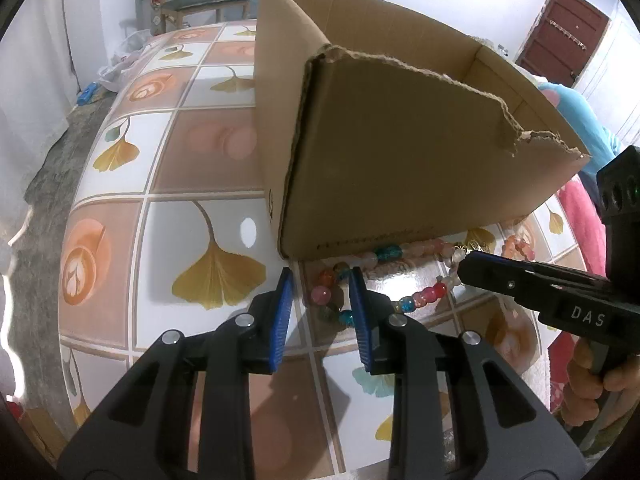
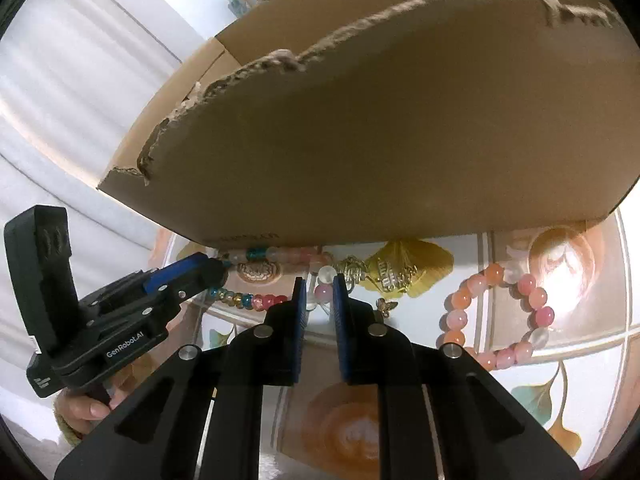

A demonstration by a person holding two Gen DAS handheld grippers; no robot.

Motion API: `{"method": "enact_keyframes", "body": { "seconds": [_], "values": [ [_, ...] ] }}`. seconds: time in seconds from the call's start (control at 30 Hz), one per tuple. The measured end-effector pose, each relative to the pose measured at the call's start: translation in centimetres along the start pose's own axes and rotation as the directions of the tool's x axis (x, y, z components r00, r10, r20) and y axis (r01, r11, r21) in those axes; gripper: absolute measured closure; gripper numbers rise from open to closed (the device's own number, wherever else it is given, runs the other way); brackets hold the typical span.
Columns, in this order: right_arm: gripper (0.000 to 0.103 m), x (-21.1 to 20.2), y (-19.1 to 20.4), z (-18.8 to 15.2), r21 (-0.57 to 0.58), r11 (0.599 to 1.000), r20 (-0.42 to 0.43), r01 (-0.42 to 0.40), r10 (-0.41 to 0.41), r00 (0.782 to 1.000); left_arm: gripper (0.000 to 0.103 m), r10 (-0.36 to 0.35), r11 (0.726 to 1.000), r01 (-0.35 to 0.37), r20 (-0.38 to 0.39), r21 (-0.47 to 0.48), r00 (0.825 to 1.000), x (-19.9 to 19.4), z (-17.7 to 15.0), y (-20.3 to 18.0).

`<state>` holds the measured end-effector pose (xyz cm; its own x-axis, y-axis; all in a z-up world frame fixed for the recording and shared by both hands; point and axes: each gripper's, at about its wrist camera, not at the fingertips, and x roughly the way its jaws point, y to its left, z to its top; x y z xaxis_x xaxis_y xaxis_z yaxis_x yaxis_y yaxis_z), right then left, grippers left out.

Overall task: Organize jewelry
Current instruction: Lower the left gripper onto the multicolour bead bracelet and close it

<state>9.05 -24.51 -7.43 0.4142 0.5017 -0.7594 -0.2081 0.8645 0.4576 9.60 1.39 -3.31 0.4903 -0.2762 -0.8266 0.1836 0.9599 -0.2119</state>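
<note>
1. On the patterned table (image 1: 180,152): a torn-rimmed cardboard box (image 1: 400,152), upright and open at the top.
2. Along the foot of the box's near wall: a multicoloured bead strand (image 1: 424,296), flat on the table in a long loop, its far side touching the cardboard.
3. Left gripper (image 1: 322,304): angled down at the loop's left end, blue pads partly apart, a pink bead and its neighbours in the gap, strand against the right pad, left pad clear of it; no grip.
4. Right gripper (image 2: 320,300): at the loop's other end, gap narrow, a white and a pink bead between the tips and nearly filling it; cannot tell whether the pads press.
5. Just beyond the right gripper: gold jewelry (image 2: 384,276) in a small heap by the box.
6. To its right, apart: a pink-and-orange bead bracelet (image 2: 536,308), flat on the table.
</note>
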Motion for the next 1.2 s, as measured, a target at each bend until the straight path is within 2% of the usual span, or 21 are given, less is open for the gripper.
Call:
{"method": "enact_keyframes", "body": {
  "seconds": [0.23, 0.5, 0.83, 1.07, 1.2],
  "values": [
    [0.089, 0.7, 0.8, 0.7, -0.016, 1.0, -0.019, 0.027, -0.027, 0.999, 0.077, -0.005, 1.0, 0.005, 0.0, 0.006, 1.0, 0.1, 0.0, 0.0],
    [0.088, 1.3, 2.2, 1.0, -0.047, 0.997, -0.018, 0.057, -0.058, 0.998, 0.094, 0.02, 0.999, -0.021, 0.006, 0.037, 1.0, 0.2, -0.2, -0.2],
    [0.088, 1.5, 3.7, 0.8, -0.094, 0.992, -0.013, 0.085, -0.087, 0.996, 0.094, -0.01, 0.998, 0.007, 0.039, 0.065, 0.999, -1.3, -1.3, -0.6],
    [0.088, 2.1, 5.3, 0.5, -0.138, 0.987, -0.037, 0.086, -0.092, 0.995, 0.094, 0.021, 0.999, -0.023, 0.044, 0.042, 0.999, -2.0, -1.9, 0.9],
    [0.081, 2.5, 5.7, 0.6, -0.142, 0.986, -0.043, 0.085, -0.092, 0.995, 0.094, 0.014, 1.0, -0.014, 0.038, 0.016, 0.999, -1.8, -2.0, 1.8]
  ]
}}
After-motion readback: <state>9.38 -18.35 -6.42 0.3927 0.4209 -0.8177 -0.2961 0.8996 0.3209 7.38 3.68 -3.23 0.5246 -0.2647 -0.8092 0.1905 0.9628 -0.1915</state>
